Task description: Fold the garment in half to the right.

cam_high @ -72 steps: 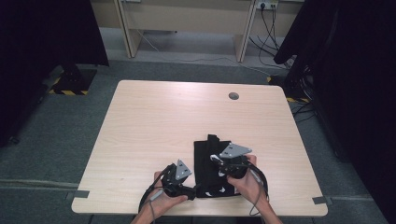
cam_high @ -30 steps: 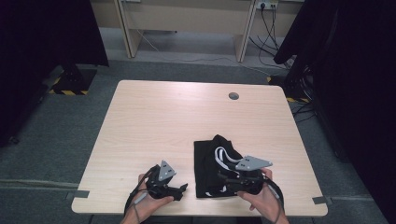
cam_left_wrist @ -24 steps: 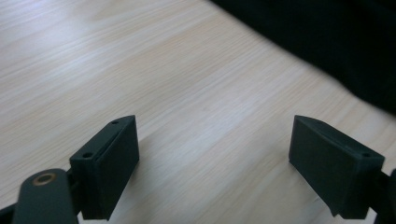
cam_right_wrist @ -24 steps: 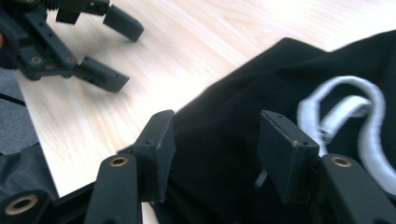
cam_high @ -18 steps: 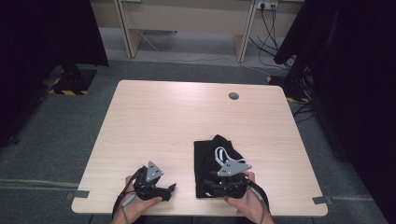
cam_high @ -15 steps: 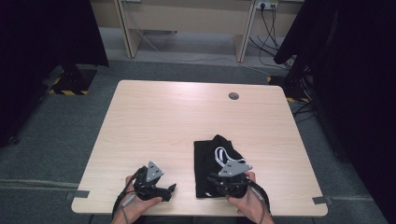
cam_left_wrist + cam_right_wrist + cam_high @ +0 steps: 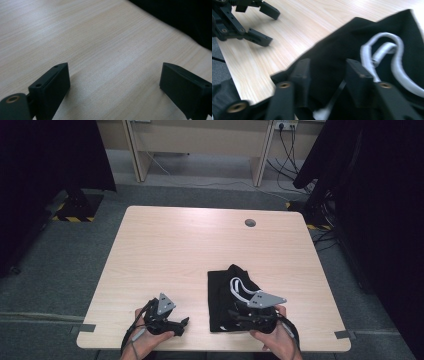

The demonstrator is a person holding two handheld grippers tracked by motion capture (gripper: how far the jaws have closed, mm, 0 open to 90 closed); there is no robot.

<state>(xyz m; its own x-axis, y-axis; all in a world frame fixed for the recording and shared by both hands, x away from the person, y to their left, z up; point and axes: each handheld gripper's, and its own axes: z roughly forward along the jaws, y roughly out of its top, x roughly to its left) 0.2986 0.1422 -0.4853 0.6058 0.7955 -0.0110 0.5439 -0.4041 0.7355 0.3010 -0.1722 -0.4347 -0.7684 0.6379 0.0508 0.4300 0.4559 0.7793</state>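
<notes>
Bench (image 7: 200,245) first: mostly bare wood, with one black cloth (image 7: 220,292) on it. The job looks like folding that cloth. Judging by its shape, most of it is done. The cloth lies as a compact, roughly rectangular packet with straight left and near edges. The far right part is still lumpy, with a bump poking out past the rectangle. What's left, I'd guess, is flattening or tucking that bump, maybe one more fold.

The cloth sits right under and ahead of my right tongs (image 7: 327,67), which are at its near edge. It is well off to the side of my left tongs (image 7: 113,75).

Right tongs: jaws have just been opening and stand partway apart. Cloth lies between and below them, and as far as the blur lets me tell it is not pinched, so let go. Left tongs: jaws have just been opening too and are spread wide over bare wood with nothing between them.

Cloth look: matte black, soft, layered. A white cord (image 7: 364,55) loops on top, ahead of the right tongs.
</notes>
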